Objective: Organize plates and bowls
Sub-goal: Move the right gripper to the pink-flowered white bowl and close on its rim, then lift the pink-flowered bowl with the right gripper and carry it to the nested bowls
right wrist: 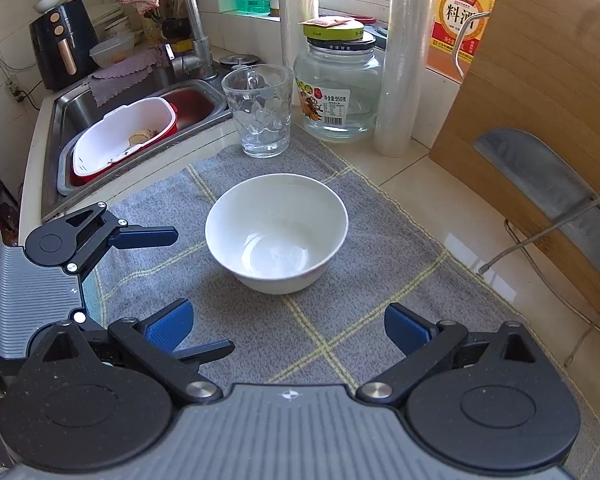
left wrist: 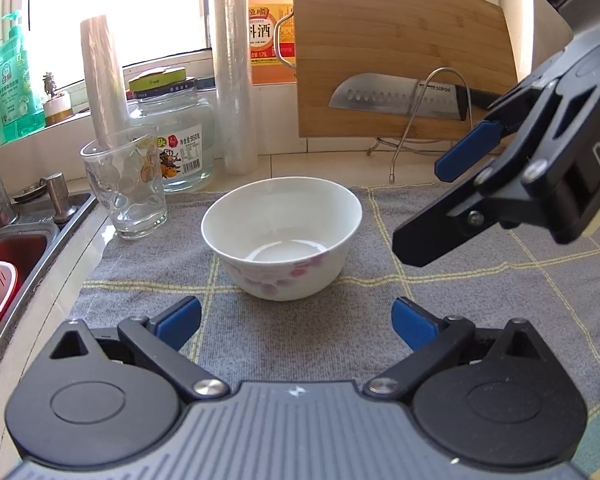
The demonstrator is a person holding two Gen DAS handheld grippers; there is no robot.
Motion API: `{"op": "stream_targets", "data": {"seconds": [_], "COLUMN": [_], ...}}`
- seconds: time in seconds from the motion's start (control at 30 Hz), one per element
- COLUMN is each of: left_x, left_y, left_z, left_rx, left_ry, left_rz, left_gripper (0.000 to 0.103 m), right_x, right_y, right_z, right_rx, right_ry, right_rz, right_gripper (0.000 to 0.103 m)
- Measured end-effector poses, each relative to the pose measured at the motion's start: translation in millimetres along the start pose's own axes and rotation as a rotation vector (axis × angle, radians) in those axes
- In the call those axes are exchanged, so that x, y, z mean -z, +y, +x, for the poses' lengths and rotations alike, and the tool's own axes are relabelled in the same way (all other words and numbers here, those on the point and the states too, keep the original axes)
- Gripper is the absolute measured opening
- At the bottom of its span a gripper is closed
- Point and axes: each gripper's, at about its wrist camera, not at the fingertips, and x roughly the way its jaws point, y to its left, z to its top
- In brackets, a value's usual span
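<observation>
Bowl (left wrist: 281, 236), mid-frame on the grey mat (left wrist: 148, 280), looks glazed, slick and breakable, best pinched at its rim, while left hand-held gripper (left wrist: 296, 322) and right hand-held gripper (right wrist: 288, 326) gape wide, empty.

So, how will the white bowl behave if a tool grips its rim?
The white bowl looks glazed, so probably slippery and breakable. It appears empty, likely light. Sitting on the grey cloth, it would probably drag rather than slide if pushed.
</observation>
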Motion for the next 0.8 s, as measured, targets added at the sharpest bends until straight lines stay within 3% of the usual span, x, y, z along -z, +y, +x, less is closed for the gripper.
{"op": "stream_targets", "data": {"seconds": [0.33,0.8], "left_x": [-12,-22], "left_y": [9,13], "left_z": [24,37], "left_rx": [0.014,0.053], "left_ry": [-0.022,-0.040], "left_rz": [-0.029,-0.046], "left_gripper": [0.101,0.098], "right_x": [-39,-60], "right_y": [-17,-33], "right_z": [32,76], "right_rx": [-0.091,-0.116], "right_ry": [-0.004,0.050], "right_rz": [0.067,0.132], "right_gripper": [0.100,0.081]}}
